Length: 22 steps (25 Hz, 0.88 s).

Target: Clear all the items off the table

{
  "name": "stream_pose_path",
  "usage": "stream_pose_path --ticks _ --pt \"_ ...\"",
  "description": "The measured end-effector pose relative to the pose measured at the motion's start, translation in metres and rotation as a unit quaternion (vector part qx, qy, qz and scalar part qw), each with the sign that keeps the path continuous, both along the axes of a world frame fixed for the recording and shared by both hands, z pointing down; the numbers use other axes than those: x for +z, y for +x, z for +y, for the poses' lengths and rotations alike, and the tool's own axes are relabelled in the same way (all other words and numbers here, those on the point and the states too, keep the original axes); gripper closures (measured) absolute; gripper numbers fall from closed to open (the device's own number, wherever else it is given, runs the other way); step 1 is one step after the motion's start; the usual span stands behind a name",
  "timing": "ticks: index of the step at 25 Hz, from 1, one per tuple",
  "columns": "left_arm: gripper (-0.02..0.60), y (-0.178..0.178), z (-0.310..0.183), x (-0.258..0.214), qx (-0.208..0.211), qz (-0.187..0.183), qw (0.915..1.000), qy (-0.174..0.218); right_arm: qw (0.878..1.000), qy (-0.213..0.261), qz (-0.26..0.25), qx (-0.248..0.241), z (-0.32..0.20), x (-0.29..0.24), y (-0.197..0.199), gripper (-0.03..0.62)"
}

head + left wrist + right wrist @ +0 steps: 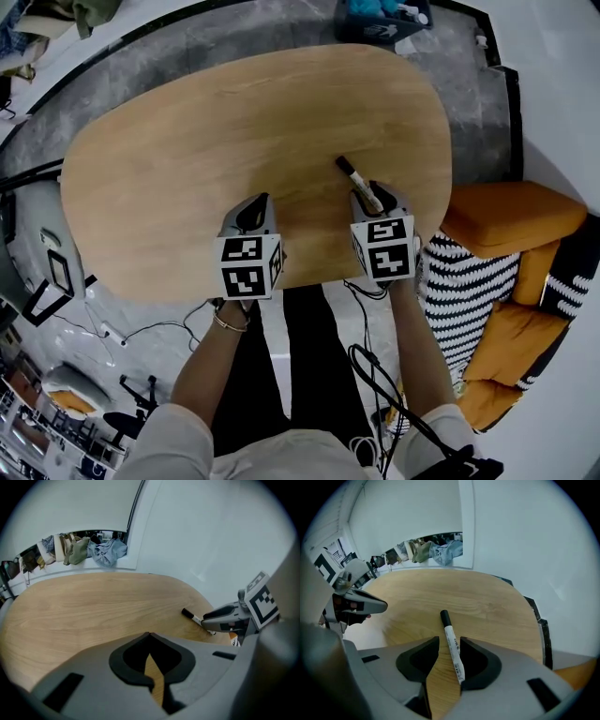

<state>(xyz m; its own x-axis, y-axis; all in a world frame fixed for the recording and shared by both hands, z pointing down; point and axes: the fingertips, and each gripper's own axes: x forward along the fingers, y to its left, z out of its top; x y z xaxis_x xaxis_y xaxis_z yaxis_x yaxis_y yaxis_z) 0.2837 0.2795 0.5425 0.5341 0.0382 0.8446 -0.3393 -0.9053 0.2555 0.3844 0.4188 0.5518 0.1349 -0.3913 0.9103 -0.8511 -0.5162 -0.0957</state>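
Lying on the wooden table point(234, 122), toward its right side and close to the person's edge: one white marker point(359, 183), black cap pointing away from the person. Right gripper point(449, 641) tilted steeply down over it, jaws apart, with the marker's white barrel in the gap. The barrel sits close against the right-hand jaw, and bare wood shows between it and the left-hand jaw, so no clamp on it. Left gripper point(150, 637) also over the table, to the left of the right one and apart from it; jaws closed together, nothing held, only a thin sliver of tabletop visible between them.
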Motion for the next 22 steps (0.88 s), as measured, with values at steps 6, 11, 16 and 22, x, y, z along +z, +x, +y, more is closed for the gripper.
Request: stream_pose_path --ticks 6,11,16,22 --pt "0.574 0.007 0.008 0.004 0.011 0.000 0.9999 -0.004 1.000 -0.013 -0.004 -0.019 0.001 0.010 -0.002 0.442" --pt "0.574 0.007 0.011 0.006 0.014 -0.001 0.9999 -0.010 0.999 -0.034 -0.003 -0.036 0.002 0.018 0.001 0.458" --pt "0.574 0.006 0.005 0.005 0.001 0.002 0.9998 -0.019 0.998 -0.043 0.000 -0.046 0.001 0.019 0.003 0.488" --pt "0.574 0.006 -0.002 0.008 -0.003 0.001 0.9999 -0.015 0.997 -0.057 0.009 -0.048 0.001 0.023 0.005 0.508"
